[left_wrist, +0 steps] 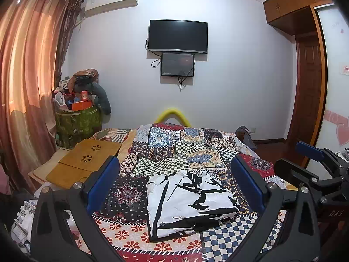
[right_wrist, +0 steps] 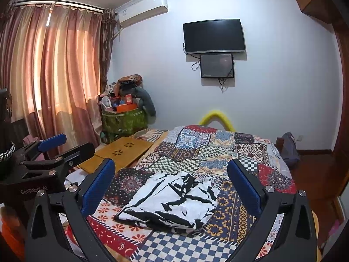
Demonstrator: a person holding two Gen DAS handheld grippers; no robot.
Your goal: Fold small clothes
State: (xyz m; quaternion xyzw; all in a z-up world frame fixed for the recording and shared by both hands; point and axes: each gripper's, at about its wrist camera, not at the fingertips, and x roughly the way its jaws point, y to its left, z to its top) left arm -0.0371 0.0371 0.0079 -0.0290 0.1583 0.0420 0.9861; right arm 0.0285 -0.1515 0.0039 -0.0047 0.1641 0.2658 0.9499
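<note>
A folded black-and-white garment lies flat on the patchwork bedspread near the foot of the bed, at the middle of both wrist views. The left tongs hang above it with their blue-padded jaws spread wide and empty. The right tongs are likewise wide apart, holding nothing, just beside the left pair. A wooden lap tray rests at the bed's left edge, well apart from the garment.
</note>
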